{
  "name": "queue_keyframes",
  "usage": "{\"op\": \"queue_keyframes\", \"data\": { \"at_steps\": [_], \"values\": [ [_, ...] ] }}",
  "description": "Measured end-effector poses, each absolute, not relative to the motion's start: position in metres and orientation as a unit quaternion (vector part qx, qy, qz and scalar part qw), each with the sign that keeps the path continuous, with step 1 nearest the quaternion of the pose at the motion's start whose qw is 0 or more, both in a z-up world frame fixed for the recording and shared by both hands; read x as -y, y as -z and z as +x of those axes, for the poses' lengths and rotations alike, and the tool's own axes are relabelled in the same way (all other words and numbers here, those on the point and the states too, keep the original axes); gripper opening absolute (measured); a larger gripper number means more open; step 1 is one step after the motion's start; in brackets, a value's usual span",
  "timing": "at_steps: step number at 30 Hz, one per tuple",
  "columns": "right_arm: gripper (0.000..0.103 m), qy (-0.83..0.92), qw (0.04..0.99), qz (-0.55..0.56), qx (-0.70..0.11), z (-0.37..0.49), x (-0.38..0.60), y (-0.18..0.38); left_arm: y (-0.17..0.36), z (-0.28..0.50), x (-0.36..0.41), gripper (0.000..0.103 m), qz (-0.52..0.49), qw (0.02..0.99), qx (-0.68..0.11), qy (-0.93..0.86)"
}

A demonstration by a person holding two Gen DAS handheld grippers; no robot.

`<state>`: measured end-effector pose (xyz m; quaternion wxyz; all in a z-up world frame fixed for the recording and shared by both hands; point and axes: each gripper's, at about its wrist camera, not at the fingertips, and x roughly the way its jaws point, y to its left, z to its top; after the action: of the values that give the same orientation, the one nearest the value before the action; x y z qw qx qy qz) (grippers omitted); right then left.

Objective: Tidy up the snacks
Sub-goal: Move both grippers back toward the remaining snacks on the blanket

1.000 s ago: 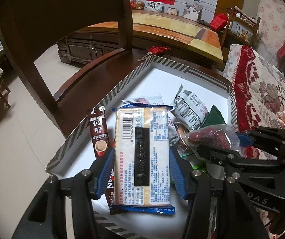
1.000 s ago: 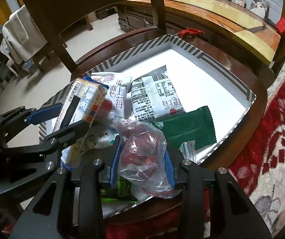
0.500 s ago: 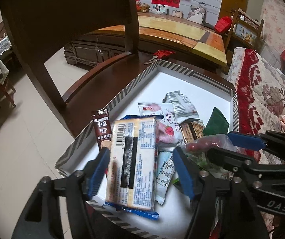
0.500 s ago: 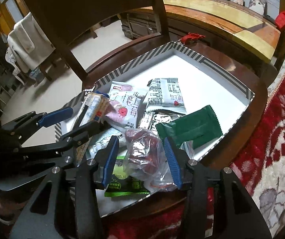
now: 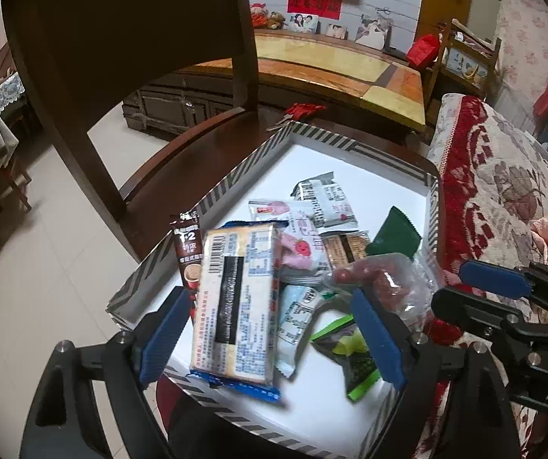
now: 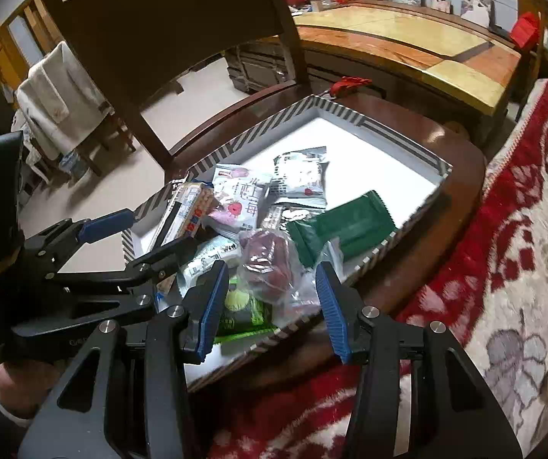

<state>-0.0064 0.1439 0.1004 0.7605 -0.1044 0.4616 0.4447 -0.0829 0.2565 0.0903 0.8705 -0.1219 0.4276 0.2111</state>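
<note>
Blue-padded left gripper [image 5: 270, 332]: I note jaws opening, cracker pack [image 5: 235, 302] lying loose between them in the tray [image 5: 235, 176]. Right gripper [image 6: 270, 302]: jaws apart, bag of red dates [image 6: 270, 264] between, untouched.

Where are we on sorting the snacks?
Done: cracker pack and bag of red dates lie in the striped tray with other packets. In hand: nothing; left tool is opening, right tool open. Left: the packets sit heaped, unsorted.
</note>
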Motion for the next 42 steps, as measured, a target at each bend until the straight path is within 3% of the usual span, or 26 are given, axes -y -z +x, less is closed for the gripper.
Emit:
{"op": "queue_keyframes", "data": {
  "at_steps": [24,42],
  "values": [
    [0.049,-0.374,0.794,-0.063,-0.475,-0.009,-0.026,-0.098,-0.096,-0.054,-0.156,0.092,-0.085,0.885,-0.442,-0.117],
    [0.054,-0.231,0.827,0.031,-0.512,0.015,0.143,-0.059,-0.079,-0.007,-0.054,0.092,-0.052,0.875,-0.481,-0.011]
  ]
}}
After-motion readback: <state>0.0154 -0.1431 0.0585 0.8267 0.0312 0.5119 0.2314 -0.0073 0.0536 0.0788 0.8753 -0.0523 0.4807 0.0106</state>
